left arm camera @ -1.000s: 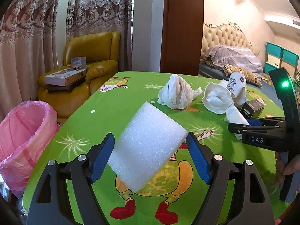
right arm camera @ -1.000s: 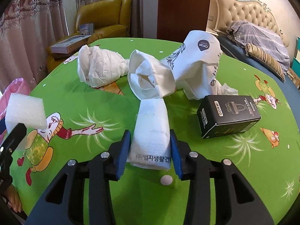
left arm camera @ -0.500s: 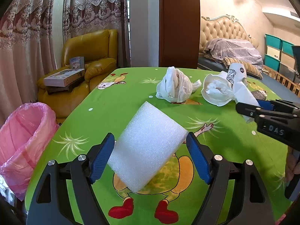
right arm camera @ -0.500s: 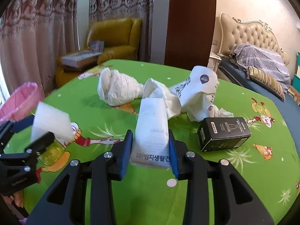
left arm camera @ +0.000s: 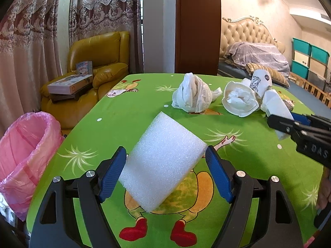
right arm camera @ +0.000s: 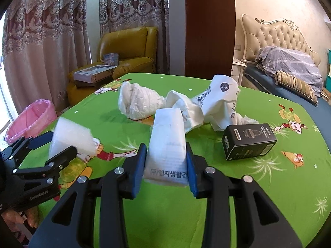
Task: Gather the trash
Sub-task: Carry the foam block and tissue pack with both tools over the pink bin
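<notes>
Black box [left arm camera: 288, 103] almost wholly hidden behind white packet [left arm camera: 277, 111] in left view; label on it [right arm camera: 249, 139] too small to read in right view. Foam block [right arm camera: 70, 137] motion-blurred there, lower edge covered by left gripper [right arm camera: 52, 146]. Pink bin [left arm camera: 22, 155] cut off at frame edge. Hand [right arm camera: 24, 217] only partly seen.
</notes>
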Motion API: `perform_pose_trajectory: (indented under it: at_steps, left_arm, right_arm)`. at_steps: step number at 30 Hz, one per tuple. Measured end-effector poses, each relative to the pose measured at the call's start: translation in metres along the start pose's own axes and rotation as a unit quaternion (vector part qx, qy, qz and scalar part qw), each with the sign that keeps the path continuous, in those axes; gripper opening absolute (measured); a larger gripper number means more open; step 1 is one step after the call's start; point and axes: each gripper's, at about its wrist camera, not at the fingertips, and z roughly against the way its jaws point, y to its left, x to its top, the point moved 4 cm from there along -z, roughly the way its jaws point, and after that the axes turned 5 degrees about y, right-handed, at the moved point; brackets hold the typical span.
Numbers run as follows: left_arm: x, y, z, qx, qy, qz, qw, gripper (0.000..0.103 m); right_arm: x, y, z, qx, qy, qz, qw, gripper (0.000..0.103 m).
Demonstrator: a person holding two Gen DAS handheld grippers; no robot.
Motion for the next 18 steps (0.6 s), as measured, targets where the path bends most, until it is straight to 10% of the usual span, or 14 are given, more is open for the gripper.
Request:
perform_pose_trajectory:
  at_steps: [18]
  left_arm:
    - [-0.003, -0.008, -0.001, 0.01, 0.005, -0.018, 0.9998, 0.074]
  right_arm:
    - [-0.012, 0.001, 0.016, -0.008, -0.015, -0.006, 1.0, 0.036]
